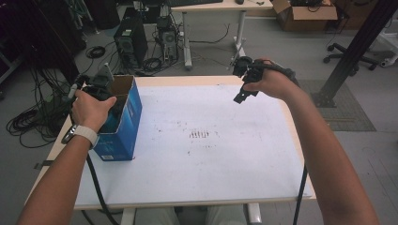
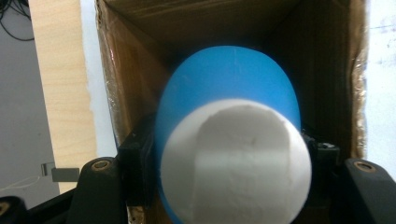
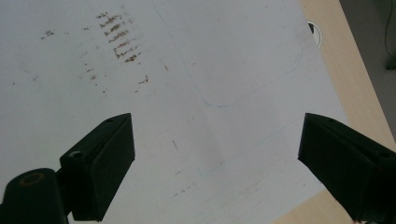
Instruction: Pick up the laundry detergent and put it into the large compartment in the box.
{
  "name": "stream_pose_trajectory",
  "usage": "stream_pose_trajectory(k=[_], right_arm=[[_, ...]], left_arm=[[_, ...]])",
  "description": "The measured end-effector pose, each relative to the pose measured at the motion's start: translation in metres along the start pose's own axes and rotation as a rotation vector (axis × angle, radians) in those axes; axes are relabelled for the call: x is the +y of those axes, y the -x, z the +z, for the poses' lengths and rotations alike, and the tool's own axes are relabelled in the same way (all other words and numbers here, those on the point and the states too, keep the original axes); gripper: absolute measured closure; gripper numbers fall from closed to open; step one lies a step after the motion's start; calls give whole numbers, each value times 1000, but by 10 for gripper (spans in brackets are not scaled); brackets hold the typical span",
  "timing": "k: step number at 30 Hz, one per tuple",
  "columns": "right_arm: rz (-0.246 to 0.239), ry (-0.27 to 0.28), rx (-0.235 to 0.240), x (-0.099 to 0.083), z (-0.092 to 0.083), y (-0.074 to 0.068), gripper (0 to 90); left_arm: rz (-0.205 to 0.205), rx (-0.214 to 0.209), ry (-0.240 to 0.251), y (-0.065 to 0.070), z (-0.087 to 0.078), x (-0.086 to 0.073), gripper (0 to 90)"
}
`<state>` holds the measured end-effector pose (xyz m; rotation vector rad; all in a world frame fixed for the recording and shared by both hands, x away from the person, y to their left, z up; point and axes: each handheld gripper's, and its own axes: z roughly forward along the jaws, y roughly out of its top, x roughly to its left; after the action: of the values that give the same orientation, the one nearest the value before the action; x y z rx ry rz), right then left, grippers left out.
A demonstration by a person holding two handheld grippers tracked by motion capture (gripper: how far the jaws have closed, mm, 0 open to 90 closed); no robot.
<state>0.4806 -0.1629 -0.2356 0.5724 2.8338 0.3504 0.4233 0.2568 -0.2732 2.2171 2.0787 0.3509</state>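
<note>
A tall open carton (image 1: pixel 123 126), blue outside and brown inside (image 2: pixel 140 28), stands at the table's left edge. My left gripper (image 1: pixel 96 86) reaches down into its mouth. In the left gripper view its black pads (image 2: pixel 137 161) press on both sides of a blue round object with a white end (image 2: pixel 229 93), which hangs inside the carton. My right gripper (image 1: pixel 244 89) hovers over the back right of the table. Its jaws stand wide apart with nothing between them (image 3: pixel 215 154) above the white tabletop.
The white table top (image 1: pixel 206 164) carries brown smudges (image 1: pixel 199 134) near its middle. Behind the table are computer towers (image 1: pixel 129 40), cables and another desk (image 1: pixel 220 7). A black post (image 1: pixel 356 47) rises at the right. Wooden table edge (image 3: pixel 355 84) runs beside the right gripper.
</note>
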Motion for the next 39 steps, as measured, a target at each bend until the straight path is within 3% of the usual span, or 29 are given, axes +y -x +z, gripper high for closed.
stream_pose_trajectory(k=[26,39], right_arm=[[0,-1,4,1,1,-4,107],[0,-8,8,1,0,-6,107]], left_arm=[[12,-22,-5,-5,7,0,368],[29,-39,-10,-4,8,0,315]])
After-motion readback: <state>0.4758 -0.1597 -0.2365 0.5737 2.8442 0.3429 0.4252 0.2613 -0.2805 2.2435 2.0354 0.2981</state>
